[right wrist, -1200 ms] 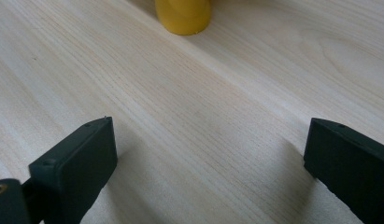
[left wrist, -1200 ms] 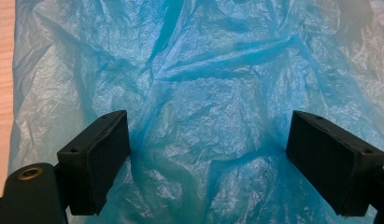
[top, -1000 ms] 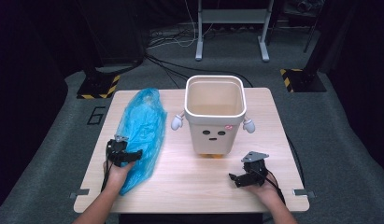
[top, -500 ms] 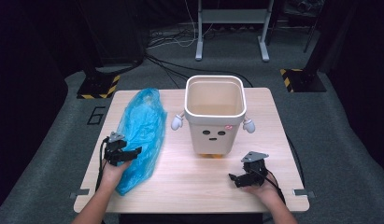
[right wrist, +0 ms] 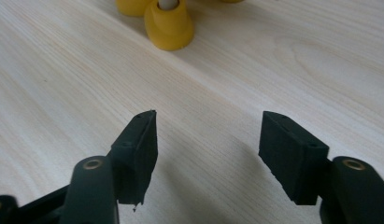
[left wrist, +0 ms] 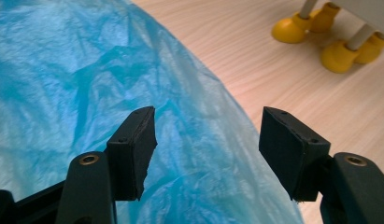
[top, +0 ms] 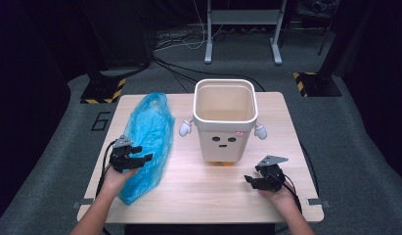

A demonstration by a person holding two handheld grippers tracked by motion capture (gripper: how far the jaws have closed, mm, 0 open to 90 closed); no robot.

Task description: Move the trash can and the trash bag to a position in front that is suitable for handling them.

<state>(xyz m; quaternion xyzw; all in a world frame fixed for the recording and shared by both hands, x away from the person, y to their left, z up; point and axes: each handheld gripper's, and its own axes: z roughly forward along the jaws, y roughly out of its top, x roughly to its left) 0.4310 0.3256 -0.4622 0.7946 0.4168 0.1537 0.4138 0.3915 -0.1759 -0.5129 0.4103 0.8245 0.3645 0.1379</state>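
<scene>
Centrally, toward the upper middle of the high view, a cream square bin (top: 225, 117) with a printed face, small white arms and yellow feet is seen standing upright on the light wooden table (top: 203, 196). A crumpled blue plastic bag (top: 147, 142) is laid lengthwise down the left part of the tabletop, well apart from the bin. The left gripper (top: 140, 159) is held at the lower left of that frame over the bag's right edge, and in the left gripper view its jaws are spread wide with the blue plastic (left wrist: 87, 79) beneath and between them; whether the plastic is touched cannot be told. The bin's yellow feet (left wrist: 320, 39) are seen at the upper right there. The right gripper (top: 252, 181) is held at the lower right, jaws wide and empty above bare wood, with one yellow foot (right wrist: 168, 23) near the top.
</scene>
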